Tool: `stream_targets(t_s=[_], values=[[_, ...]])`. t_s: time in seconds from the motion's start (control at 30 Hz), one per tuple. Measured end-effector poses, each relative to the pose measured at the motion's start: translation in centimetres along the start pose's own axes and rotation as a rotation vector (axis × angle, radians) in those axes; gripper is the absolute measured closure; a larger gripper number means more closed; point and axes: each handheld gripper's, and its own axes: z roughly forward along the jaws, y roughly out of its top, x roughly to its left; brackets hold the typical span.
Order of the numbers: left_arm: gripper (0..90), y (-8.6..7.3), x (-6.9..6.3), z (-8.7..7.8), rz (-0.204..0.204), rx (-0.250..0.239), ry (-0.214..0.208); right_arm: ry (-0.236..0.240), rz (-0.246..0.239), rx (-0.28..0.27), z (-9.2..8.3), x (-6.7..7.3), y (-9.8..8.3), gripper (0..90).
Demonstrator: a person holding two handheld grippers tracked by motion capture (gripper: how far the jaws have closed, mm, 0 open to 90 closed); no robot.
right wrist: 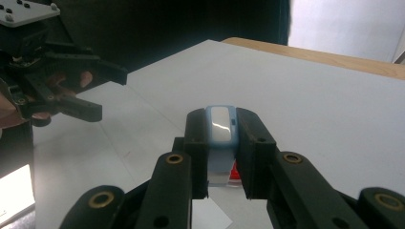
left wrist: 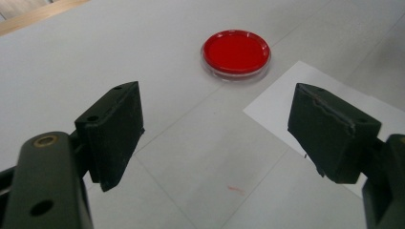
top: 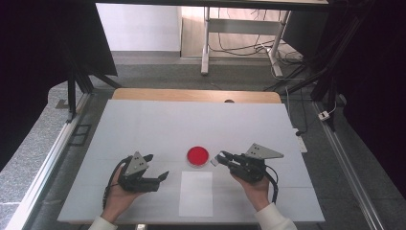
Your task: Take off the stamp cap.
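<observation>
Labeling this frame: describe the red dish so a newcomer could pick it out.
On the white table, look near the middle, just beyond the white paper sheet. The red dish sits there between the left gripper and right gripper. It is the one round thing, shallow, clear-rimmed, bright red inside.

We hold our left tool [top: 152, 166] low in front of us, its jaws spread wide with nothing between them. Our right tool [top: 221, 158] points inward toward the left one, its jaws clamped tight.
</observation>
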Motion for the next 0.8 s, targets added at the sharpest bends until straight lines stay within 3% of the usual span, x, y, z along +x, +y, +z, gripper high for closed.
stream_targets(t_s=[0.47, 0.8], values=[[19.7, 2.9, -1.6, 1.0, 0.04, -0.037, -0.022, -0.006, 0.006, -0.015, 0.0, 0.2, 0.1, 75.2], [19.7, 3.5, -1.7, 2.2, 0.02, -0.038, -0.045, -0.002, 0.011, -0.015, 0.1, 0.3, 0.0, 75.2]])
